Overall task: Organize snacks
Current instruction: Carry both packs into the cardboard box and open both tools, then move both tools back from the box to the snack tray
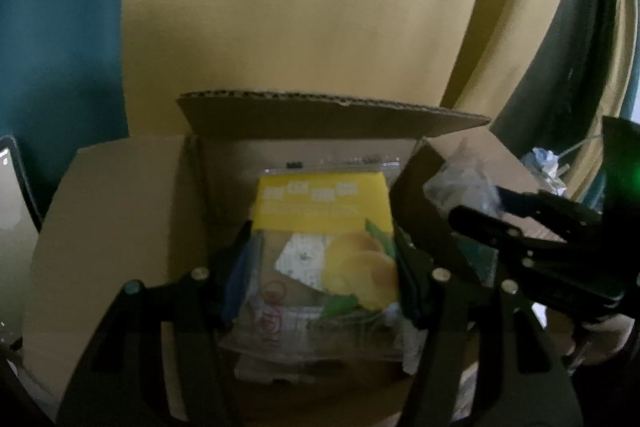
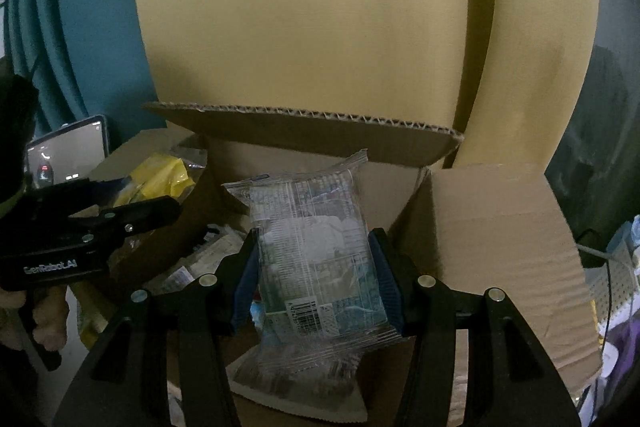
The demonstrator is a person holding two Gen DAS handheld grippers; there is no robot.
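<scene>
Over the open box [image 1: 120,211], the left gripper [image 1: 320,267] clamps a yellow packet [image 1: 324,227] between its pads — the right gripper [image 2: 314,279] likewise grips a clear packet [image 2: 316,251], both held above the cardboard.

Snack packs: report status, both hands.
Left hand-held gripper shut on yellow-labelled clear snack pack. Right hand-held gripper shut on clear plastic snack packet. Both over open brown cardboard box.
</scene>
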